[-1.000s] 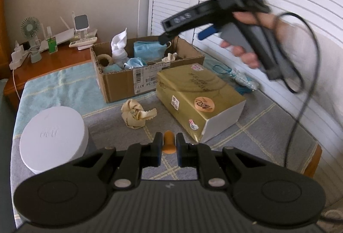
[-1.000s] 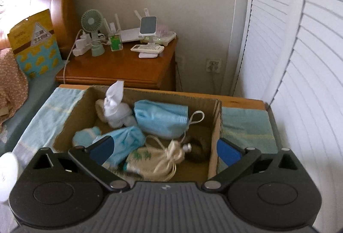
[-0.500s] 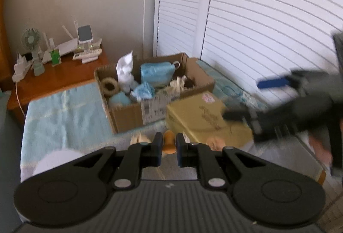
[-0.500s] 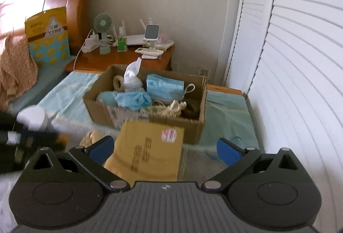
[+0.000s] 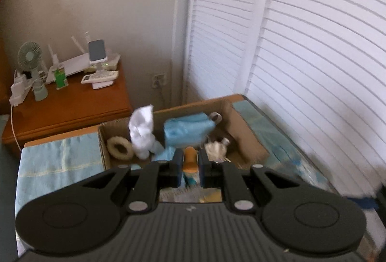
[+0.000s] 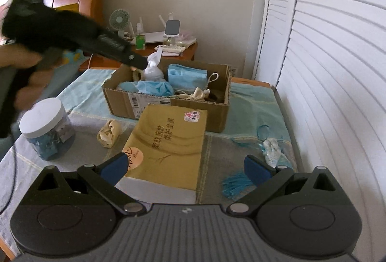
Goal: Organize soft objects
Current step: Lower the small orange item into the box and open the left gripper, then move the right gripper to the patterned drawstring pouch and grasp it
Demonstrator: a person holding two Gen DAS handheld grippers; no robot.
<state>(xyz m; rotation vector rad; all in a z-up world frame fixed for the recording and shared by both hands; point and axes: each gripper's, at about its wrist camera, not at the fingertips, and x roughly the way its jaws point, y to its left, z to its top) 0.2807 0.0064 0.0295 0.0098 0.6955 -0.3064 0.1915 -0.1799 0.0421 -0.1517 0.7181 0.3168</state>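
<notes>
The left claw [image 5: 190, 166] hides most of the small orange object [image 5: 190, 160] it pinches.

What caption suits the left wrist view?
Left gripper, jaws shut on an orange piece, above the cardboard box.

Brown cardboard box [image 6: 168, 102] holds blue masks [image 6: 187, 75]; gold tissue pack [image 6: 168, 141] beside it.

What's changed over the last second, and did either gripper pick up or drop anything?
The left gripper, shut on a small orange item throughout, has travelled from above the gold tissue pack to over the cardboard box. The right gripper, open and empty throughout, has pulled back from over the box to the near side of the tissue pack. Nothing was grasped or released. The box contents, white-lidded jar and crumpled beige cloth stayed put.
</notes>
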